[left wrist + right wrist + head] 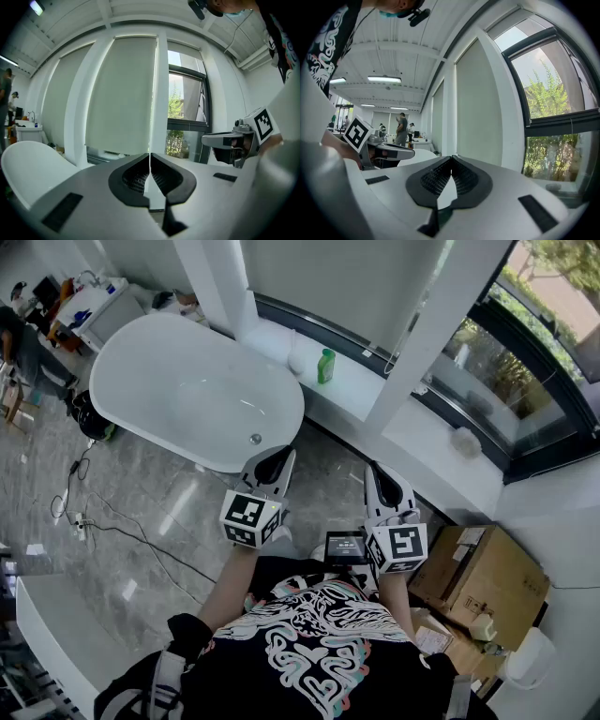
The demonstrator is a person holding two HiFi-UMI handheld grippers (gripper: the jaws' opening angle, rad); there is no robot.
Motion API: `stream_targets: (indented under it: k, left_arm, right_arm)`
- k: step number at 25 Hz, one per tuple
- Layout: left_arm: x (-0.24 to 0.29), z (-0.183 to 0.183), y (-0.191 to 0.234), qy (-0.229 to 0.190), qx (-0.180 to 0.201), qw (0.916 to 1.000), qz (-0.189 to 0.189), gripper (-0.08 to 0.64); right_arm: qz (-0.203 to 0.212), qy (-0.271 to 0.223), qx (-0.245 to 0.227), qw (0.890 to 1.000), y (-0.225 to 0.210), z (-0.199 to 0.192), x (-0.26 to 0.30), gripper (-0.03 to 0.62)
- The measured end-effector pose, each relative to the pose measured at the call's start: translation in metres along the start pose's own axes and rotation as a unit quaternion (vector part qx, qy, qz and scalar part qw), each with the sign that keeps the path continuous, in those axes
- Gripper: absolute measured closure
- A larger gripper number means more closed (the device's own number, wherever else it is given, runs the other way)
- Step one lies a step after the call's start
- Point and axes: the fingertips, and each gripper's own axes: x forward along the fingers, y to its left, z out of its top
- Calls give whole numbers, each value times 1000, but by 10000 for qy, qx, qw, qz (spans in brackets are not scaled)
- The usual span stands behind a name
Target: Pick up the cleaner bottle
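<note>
Jaws pressed together and empty on my left gripper [280, 456] and right gripper [376, 471]. Green bottle [325, 366] stands on the sill [367, 395] past the tub [187, 390], well ahead of both, too small for detail.

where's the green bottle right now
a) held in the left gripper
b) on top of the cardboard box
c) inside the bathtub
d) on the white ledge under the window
d: the green bottle stands upright on the white ledge under the window, beyond the bathtub, while the left gripper and the right gripper are both shut and empty, well short of it.
</note>
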Motion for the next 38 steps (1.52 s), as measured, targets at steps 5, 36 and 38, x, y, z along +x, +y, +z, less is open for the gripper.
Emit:
stream_targets:
  k: [5, 36, 38]
  left_arm:
    - [3, -3, -4, 33, 37, 10000, 38, 535]
    - [54, -3, -17, 189, -20, 9997, 152, 535]
    - [65, -2, -12, 205, 4, 9997, 147, 535]
  right_arm:
    - [31, 51, -28, 10000, -1, -5, -3, 565]
    - [240, -9, 370, 9990, -64, -12, -10, 564]
    - [209, 44, 292, 9993, -72, -13, -1, 564]
